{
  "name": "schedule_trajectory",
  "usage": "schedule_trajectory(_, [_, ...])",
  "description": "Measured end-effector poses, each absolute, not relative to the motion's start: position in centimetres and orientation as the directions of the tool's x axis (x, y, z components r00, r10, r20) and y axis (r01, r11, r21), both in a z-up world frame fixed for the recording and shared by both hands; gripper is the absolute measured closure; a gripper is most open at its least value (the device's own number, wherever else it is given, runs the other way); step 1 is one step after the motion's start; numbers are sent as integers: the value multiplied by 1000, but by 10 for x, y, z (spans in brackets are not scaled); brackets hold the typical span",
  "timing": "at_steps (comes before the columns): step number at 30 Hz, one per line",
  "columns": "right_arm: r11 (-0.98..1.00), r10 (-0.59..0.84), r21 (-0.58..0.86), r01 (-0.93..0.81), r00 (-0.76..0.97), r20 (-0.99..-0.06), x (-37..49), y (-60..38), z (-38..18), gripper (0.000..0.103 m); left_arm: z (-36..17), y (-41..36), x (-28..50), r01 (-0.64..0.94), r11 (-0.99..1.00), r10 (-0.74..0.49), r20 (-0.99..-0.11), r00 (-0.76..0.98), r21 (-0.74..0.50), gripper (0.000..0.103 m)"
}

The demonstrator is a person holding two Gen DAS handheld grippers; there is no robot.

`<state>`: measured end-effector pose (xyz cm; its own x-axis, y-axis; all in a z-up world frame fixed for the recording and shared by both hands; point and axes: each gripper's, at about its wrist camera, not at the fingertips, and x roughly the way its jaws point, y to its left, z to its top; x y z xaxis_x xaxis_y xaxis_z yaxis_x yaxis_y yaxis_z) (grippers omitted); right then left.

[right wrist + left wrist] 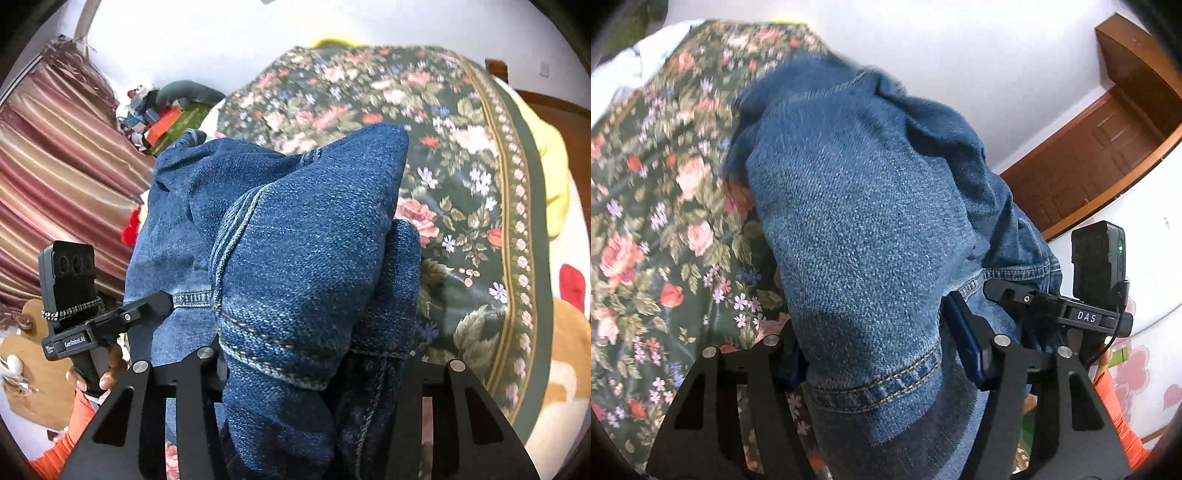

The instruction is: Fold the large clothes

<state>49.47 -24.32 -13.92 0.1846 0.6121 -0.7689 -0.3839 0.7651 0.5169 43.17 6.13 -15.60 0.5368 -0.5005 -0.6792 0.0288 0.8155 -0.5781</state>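
Two grippers are both clamped on the same pair of blue jeans (857, 221), and you hold the denim bunched up above a floral bedspread (657, 206). Your left gripper (886, 354) has a stitched hem of the jeans pinched between its fingers (964, 339), with the fabric billowing up toward 12 o'clock and filling the middle of the left wrist view. At 3 o'clock in that view your right gripper (1008, 291) shows as a black finger touching a seam of the denim, with its camera block just beyond it. In the right wrist view, your right gripper (314, 369) is clenched on another hemmed fold of the jeans (295, 240), a double-stitched seam running up toward 11 o'clock. Your left gripper (162, 301) appears there at 9 o'clock, its fingertip pressed against a stitched band of the denim, and your left hand (107, 369) wraps its handle below. The bedspread (461, 166) spreads from 12 o'clock round to 4 o'clock behind the jeans, with a yellow cloth (550, 166) at its far edge near 2 o'clock. A striped curtain (55, 166) hangs at 9 to 10 o'clock, and a brown wooden door (1108, 147) stands at 2 o'clock in the left wrist view.
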Motion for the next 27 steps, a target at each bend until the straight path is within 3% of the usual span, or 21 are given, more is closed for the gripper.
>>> schedule_trajectory(16, [706, 670, 499, -503, 244, -702, 420, -171, -37, 61, -57, 135, 351, 59, 846, -424, -601, 678, -531, 42])
schedule_trajectory(27, [679, 681, 538, -500, 155, -715, 381, -85, -61, 61, -74, 210, 305, -18, 854, -373, -635, 677, -520, 42])
